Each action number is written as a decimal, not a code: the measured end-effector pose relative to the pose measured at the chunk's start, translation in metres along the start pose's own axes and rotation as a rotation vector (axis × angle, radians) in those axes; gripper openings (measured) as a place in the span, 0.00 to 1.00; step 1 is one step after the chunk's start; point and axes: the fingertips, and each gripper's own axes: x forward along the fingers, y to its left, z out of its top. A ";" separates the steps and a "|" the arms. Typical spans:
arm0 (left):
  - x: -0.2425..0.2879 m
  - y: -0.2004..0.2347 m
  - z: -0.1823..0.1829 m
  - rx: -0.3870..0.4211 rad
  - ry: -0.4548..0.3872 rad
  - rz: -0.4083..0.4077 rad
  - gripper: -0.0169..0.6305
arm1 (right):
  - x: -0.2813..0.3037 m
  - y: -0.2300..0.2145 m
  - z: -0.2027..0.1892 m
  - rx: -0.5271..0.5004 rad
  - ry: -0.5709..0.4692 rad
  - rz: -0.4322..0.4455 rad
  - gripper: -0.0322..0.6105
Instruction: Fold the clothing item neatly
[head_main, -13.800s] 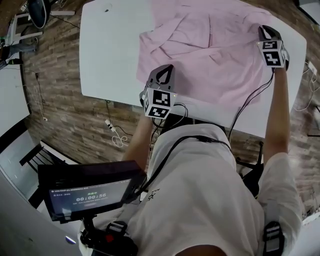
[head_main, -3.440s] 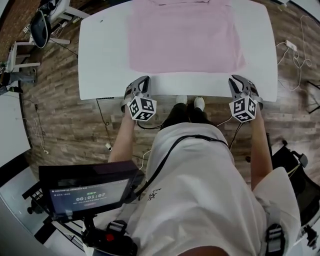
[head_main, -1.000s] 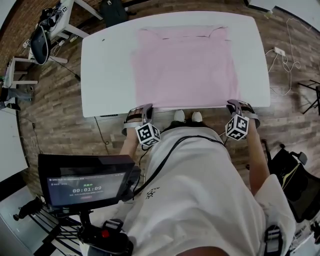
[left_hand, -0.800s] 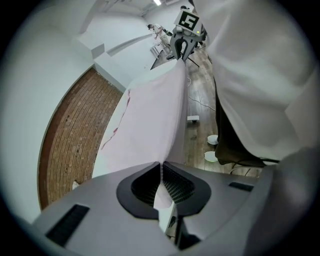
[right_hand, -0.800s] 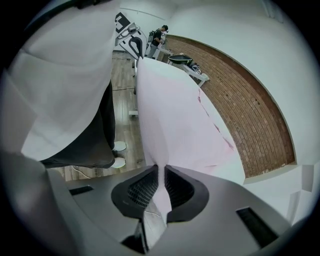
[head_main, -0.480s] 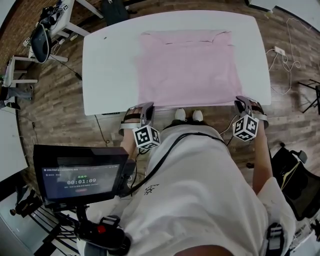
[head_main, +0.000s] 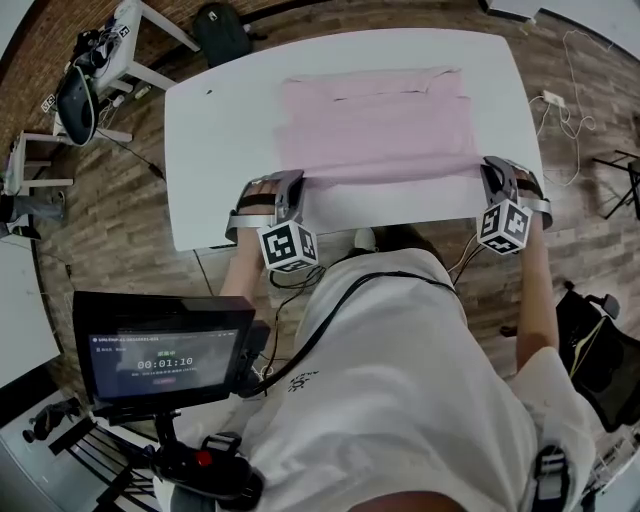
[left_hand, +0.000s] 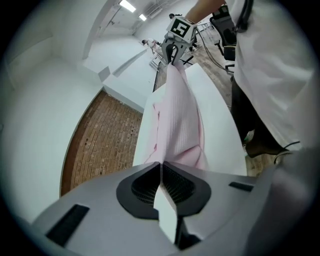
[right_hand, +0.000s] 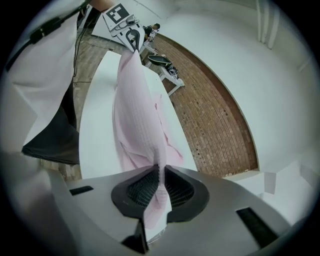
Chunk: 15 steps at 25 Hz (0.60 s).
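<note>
Two near corners of pink garment (head_main: 375, 125) clamped, left gripper (head_main: 294, 180) one, right gripper (head_main: 489, 165) other

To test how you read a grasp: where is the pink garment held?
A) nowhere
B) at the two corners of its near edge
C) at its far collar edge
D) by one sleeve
B: the left gripper and right gripper each pinch a near corner of the pink garment.

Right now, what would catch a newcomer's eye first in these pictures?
A pink garment lies spread across the white table, filling the middle of the head view. Its near edge is pinched at both corners, one in the left tongs and one in the right tongs, with the cloth stretched between them.
</note>
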 end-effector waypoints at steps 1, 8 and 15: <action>0.001 0.009 0.000 0.008 0.001 0.011 0.05 | 0.000 -0.007 0.002 -0.004 -0.004 -0.010 0.12; 0.063 0.086 -0.014 0.086 0.041 0.041 0.05 | 0.062 -0.075 0.022 -0.077 -0.031 -0.016 0.12; 0.133 0.132 -0.025 0.119 0.099 0.046 0.05 | 0.128 -0.118 0.027 -0.124 -0.053 0.028 0.12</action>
